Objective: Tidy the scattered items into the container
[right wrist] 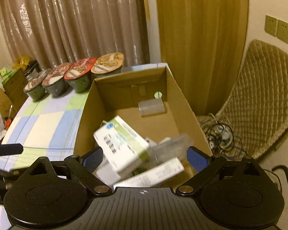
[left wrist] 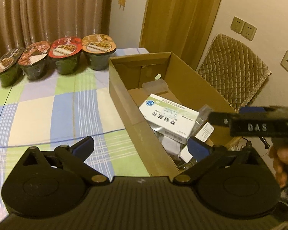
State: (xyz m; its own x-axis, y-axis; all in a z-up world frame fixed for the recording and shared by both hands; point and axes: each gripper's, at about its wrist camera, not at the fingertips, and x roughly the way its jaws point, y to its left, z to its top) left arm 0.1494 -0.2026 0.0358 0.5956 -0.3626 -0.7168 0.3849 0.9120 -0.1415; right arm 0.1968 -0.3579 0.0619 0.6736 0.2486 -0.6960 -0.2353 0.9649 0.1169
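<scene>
Both grippers are spread wide with nothing between the blue pads. The left gripper (left wrist: pixel 141 147) hangs over the near-left wall of the box (left wrist: pixel 122 97), one finger over the checked cloth (left wrist: pixel 48 105) and one over the inside. The right gripper (right wrist: pixel 144 158) sits right above the pile in the near end of the box.

The carton (left wrist: pixel 168 115), white and green, is already in the box, lying tilted on top of the clutter. In the right wrist view it's smeared with motion blur, so I'd guess it's just landed or is still settling. It looks like a light cardboard medicine pack: stiff enough to pinch, but it'd crush if squeezed hard. I'd grab it across the short width, flat faces against the pads. A clear plastic case (left wrist: pixel 155 86) lies at the far end of the box; that one looks smooth and probably slippery, so pinch it by the long edges.

The four bowls (left wrist: pixel 53 57) are lined up at the back of the table, outside the box. Probably light, with foil lids that dent, so I'd take them by the rim or sides, not the top.

The stuff under the carton is a mess of clear packaging and a labelled slip; I can't tell what's what. The bottom of the pile is hidden by the gripper bodies.
</scene>
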